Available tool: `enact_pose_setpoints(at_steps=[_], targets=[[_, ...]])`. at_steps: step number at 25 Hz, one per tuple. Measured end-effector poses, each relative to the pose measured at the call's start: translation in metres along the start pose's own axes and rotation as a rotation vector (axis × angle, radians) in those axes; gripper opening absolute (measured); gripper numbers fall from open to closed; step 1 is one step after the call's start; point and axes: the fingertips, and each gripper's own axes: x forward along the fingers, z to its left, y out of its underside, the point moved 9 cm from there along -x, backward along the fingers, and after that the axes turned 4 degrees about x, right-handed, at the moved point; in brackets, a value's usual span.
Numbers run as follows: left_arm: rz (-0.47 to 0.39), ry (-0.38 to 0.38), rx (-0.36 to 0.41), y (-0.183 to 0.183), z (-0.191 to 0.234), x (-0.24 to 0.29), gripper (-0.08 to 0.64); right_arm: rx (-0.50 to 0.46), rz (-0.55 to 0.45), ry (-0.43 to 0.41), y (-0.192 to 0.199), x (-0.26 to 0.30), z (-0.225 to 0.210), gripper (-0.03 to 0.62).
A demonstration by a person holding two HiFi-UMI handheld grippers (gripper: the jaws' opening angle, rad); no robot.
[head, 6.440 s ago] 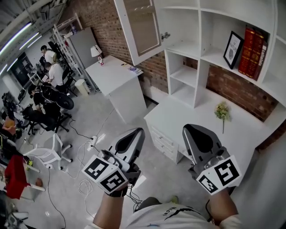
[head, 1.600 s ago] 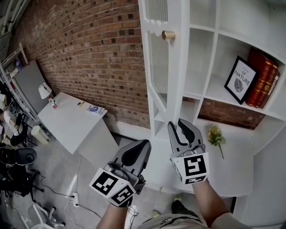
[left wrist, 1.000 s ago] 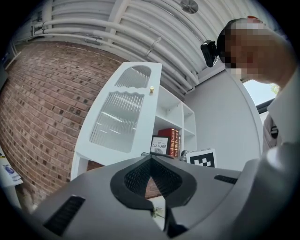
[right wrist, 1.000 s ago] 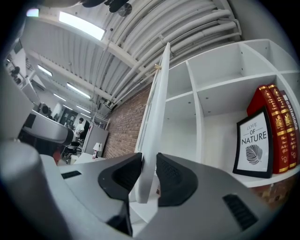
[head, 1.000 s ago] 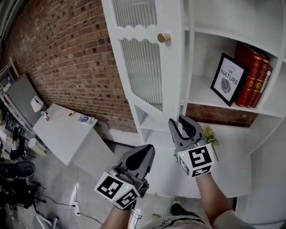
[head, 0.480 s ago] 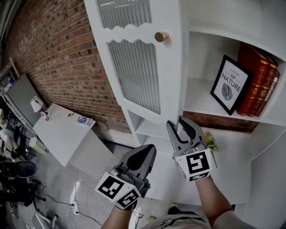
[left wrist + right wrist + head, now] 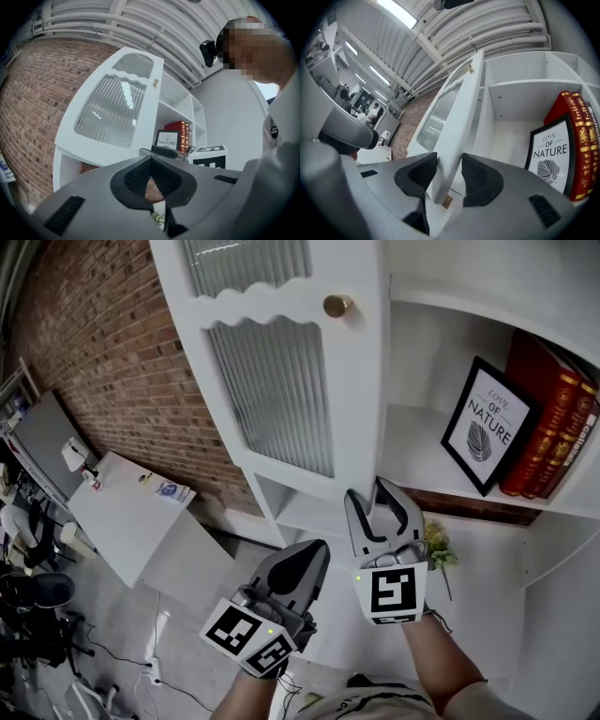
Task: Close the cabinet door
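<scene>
The white cabinet door (image 7: pixel 281 381) with ribbed glass and a brass knob (image 7: pixel 337 306) stands partly open, swung toward the shelves. My right gripper (image 7: pixel 375 498) sits at the door's lower corner. In the right gripper view the door edge (image 7: pixel 450 117) runs between the jaws of that gripper (image 7: pixel 449 171), which are opening, with a thin gap at the right pad. My left gripper (image 7: pixel 314 549) hangs lower left of the door, shut and empty. The left gripper view shows the door (image 7: pixel 112 117) ahead and above its closed tips (image 7: pixel 151 159).
The open shelves hold a framed "Nature" print (image 7: pixel 487 427) and red books (image 7: pixel 553 418). A small flower sprig (image 7: pixel 436 549) lies on the white counter below. A brick wall (image 7: pixel 103 352) and a white desk (image 7: pixel 141 512) are at the left.
The door has swung further toward the shelves, my right gripper staying at its lower corner. The right jaws have spread wider. My left gripper has moved along below, still shut.
</scene>
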Motion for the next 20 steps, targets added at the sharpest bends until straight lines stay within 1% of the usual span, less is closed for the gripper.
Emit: enact_pose_setpoints(at_steps=[4,7,15,20], targets=[[0.002,-0.003,0.0,0.001,0.001,0.01,0.011,0.025,0.009,0.007,0.004,0.007,-0.011,0.182],[0.007,-0.004,-0.001,0.003,0.002,0.016,0.011,0.023,0.016,0.004,0.005,0.012,-0.018,0.201],[0.01,-0.011,0.0,0.004,0.0,0.029,0.011,0.001,0.02,0.004,0.012,0.024,-0.029,0.201],[0.01,-0.021,0.0,0.005,0.002,0.033,0.011,0.003,0.022,-0.002,0.015,0.031,-0.034,0.201]])
